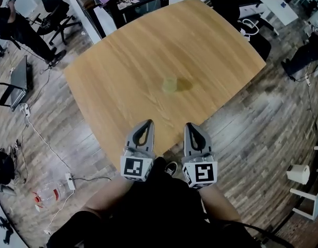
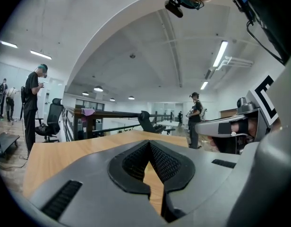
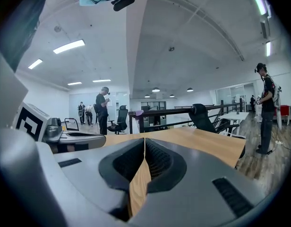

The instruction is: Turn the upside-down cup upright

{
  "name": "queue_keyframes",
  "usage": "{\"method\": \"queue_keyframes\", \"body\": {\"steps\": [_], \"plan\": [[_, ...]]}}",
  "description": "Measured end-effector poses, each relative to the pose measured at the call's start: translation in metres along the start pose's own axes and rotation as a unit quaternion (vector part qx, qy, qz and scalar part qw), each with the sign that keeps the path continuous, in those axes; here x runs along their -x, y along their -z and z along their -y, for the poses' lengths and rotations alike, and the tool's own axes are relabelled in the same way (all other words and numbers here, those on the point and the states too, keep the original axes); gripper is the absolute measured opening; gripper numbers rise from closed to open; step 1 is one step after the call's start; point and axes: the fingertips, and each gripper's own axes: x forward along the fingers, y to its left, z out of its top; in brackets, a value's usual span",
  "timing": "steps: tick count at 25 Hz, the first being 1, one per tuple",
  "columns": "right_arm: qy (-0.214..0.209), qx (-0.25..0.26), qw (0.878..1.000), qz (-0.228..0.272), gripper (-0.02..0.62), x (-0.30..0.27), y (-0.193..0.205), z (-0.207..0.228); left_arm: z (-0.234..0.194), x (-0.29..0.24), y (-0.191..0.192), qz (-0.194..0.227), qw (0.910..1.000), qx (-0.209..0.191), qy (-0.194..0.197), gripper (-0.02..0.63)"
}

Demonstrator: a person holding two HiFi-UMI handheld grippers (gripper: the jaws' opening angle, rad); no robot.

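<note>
near the table's (image 1: 123, 61) near edge, the left gripper (image 1: 147, 124) and right gripper (image 1: 191, 127) each have jaws pressed together on nothing. farther out, about mid-table, stands the cup (image 1: 170, 84), small, pale and translucent, well apart from both. it looks like thin, light plastic, probably slick and easily squashed. a gentle pinch across its side wall should suit.
</note>
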Motion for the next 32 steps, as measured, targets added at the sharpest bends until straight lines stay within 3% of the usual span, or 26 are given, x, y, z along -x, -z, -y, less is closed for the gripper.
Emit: {"method": "queue_keyframes", "body": {"steps": [8,14,15,17,19,27,32], "plan": [[0.007,-0.01,1.0,-0.025,0.015,-0.105,0.036,0.021,-0.053,-0.085,0.03,-0.014,0.9998,0.016,0.001,0.008],[-0.018,-0.005,0.998,-0.053,0.017,-0.171,0.074,0.034,-0.083,-0.136,0.06,-0.013,0.9996,0.016,-0.02,0.008],[-0.028,-0.007,0.998,-0.064,0.03,-0.181,0.082,0.035,-0.086,-0.143,0.066,-0.017,0.9994,0.016,-0.024,0.008],[-0.05,-0.01,0.995,-0.085,0.148,-0.2,0.099,0.035,-0.092,-0.156,0.08,-0.022,0.9993,0.015,-0.028,0.008],[-0.065,-0.009,0.993,-0.103,0.212,-0.217,0.117,0.035,-0.096,-0.168,0.095,-0.027,0.9991,0.017,-0.026,0.008],[-0.093,0.0,0.988,-0.122,0.344,-0.279,0.151,0.042,-0.102,-0.192,0.137,-0.056,0.9968,0.051,-0.023,0.008],[-0.104,0.018,0.988,-0.111,0.359,-0.309,0.158,0.039,-0.103,-0.192,0.146,-0.061,0.9953,0.071,-0.022,0.008]]}}
